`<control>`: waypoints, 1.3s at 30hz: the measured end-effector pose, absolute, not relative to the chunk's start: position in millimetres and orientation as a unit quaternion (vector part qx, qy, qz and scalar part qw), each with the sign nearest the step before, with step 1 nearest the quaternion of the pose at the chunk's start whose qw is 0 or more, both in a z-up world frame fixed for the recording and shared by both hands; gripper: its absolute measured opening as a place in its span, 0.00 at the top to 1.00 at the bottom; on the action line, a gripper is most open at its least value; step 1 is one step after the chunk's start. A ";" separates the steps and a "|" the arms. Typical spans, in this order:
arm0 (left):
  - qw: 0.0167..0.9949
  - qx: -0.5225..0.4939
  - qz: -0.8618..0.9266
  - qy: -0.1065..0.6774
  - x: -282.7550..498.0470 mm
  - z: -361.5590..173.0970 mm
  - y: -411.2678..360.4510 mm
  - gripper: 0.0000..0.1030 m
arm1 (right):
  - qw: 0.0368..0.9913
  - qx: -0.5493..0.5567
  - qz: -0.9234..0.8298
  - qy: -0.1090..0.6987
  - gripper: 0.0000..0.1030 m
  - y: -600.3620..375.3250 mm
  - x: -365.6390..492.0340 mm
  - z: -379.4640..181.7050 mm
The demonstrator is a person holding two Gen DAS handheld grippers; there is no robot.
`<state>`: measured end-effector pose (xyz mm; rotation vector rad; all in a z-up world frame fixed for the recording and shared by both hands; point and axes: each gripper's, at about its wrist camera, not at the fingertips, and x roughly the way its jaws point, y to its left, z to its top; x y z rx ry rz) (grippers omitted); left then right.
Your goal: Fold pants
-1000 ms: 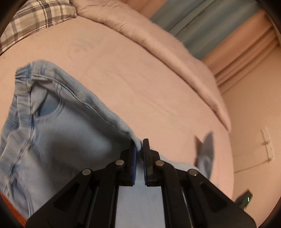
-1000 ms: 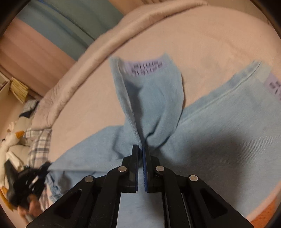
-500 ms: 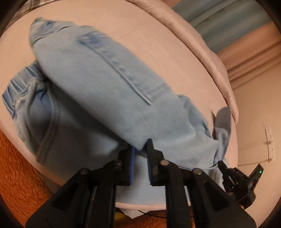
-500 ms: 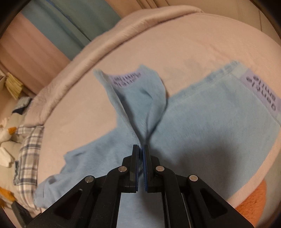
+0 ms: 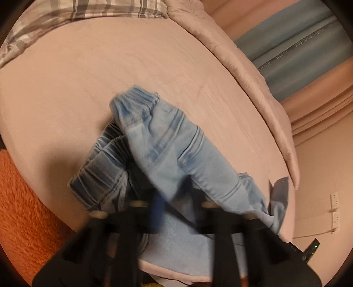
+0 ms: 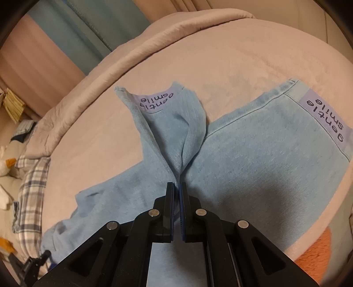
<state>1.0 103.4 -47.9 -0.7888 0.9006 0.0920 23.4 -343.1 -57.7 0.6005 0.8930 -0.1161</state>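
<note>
Light blue denim pants [image 5: 167,145] lie on a pink bed [image 5: 88,84]. In the left wrist view the waist end is bunched and folded over itself. My left gripper [image 5: 176,205] is blurred, its jaws spread apart and empty just behind the pants. In the right wrist view the pants [image 6: 264,154] spread flat, with a lilac "gentle smile" label [image 6: 324,119] at each leg hem. My right gripper [image 6: 177,187] is shut on a raised pinch of one leg [image 6: 174,132], lifting it off the bed.
A plaid pillow [image 5: 88,11] lies at the head of the bed. A rolled pink duvet [image 5: 242,66] runs along the far side, with blue and pink curtains [image 5: 297,44] behind. An orange rug [image 5: 26,209] lies below the near bed edge.
My left gripper has opened and let go of the pants' waist part, which dropped folded onto the bed. My right gripper keeps its hold on the leg and has barely moved.
</note>
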 end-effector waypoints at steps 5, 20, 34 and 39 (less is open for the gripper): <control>0.825 -0.374 0.020 0.422 -25.8 -33.9 105.2 0.92 | 0.867 0.280 -0.061 0.407 0.96 -345.3 14.7 -44.0; 0.816 -0.311 0.047 0.485 -40.7 -78.9 95.7 0.86 | 0.880 0.210 -0.027 0.425 0.91 -349.1 65.7 -14.2; 0.810 -0.326 0.036 0.487 -39.4 -82.7 101.3 0.86 | 0.854 0.137 -0.023 0.502 0.92 -306.5 157.7 -52.8; 0.807 -0.331 0.030 0.488 -38.6 -83.3 107.5 0.86 | 0.898 0.195 -0.060 0.391 0.92 -343.6 94.2 -1.5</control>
